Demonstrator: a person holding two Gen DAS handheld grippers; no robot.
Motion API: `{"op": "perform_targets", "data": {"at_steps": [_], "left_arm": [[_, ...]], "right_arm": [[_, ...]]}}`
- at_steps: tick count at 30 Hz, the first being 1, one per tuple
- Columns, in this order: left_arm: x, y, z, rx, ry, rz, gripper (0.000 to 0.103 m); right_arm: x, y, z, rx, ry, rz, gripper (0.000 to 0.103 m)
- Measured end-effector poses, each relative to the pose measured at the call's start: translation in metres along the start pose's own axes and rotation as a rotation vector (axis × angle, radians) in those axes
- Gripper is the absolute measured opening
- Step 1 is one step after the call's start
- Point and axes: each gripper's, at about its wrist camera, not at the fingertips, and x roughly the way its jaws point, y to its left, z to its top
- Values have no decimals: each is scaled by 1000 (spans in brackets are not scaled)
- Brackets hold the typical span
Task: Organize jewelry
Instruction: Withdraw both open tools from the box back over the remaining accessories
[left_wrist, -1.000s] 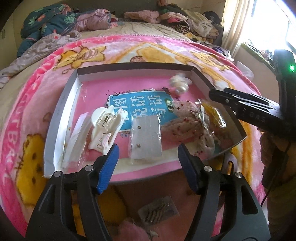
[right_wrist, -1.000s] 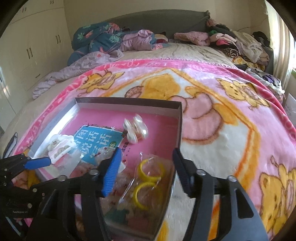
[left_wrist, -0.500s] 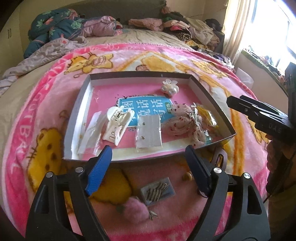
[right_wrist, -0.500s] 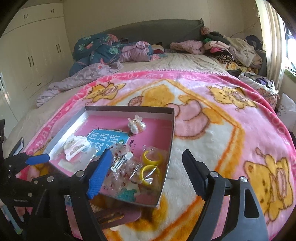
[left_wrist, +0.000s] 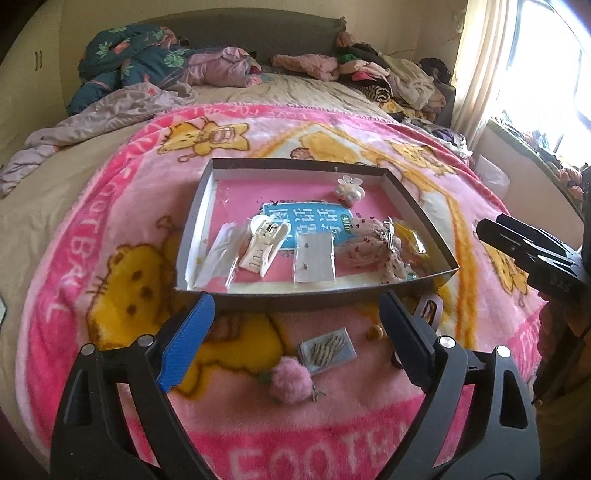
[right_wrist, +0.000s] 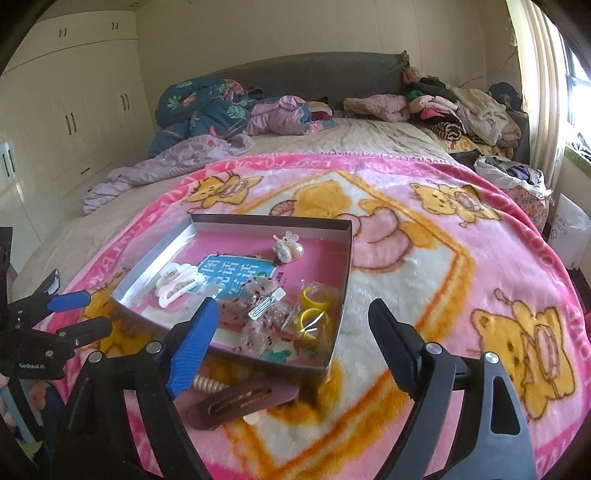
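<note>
**Open tray of jewelry on a pink blanket, both grippers empty**

On a bed, a pink cartoon blanket (left_wrist: 110, 221) with a shallow tray (left_wrist: 199, 206) resting on it. Inside the tray, from left to right: a clear packet (left_wrist: 218, 254) by the left wall, a white claw clip (left_wrist: 262, 245), a card of stud earrings (left_wrist: 314, 258), a speckled scrunchie (left_wrist: 369, 245), yellow rings in a bag (right_wrist: 314, 306) at the right wall. Further back, a pearl flower clip (left_wrist: 349, 190). On the blanket, just outside the near wall: a pink pompom (left_wrist: 290, 378), a packet of hairpins (left_wrist: 328, 350), a brown barrette (right_wrist: 240, 400).

Left gripper (left_wrist: 295, 339) above the near blanket, jaws just widened, standing far apart, nothing between them. Right gripper (right_wrist: 291, 343) over the tray's near right corner, jaws likewise just widened and wide apart, gripping nothing.
</note>
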Motion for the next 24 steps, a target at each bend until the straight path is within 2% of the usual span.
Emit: {"op": "perform_targets", "data": {"at_steps": [12, 24], "left_arm": [[-18, 4, -20, -10, -12, 13, 82], [-25, 10, -41, -29, 5, 0, 82]], "right_arm": [[-25, 14, -18, -3, 1, 7, 83], [-45, 25, -36, -36, 11, -30, 83]]}}
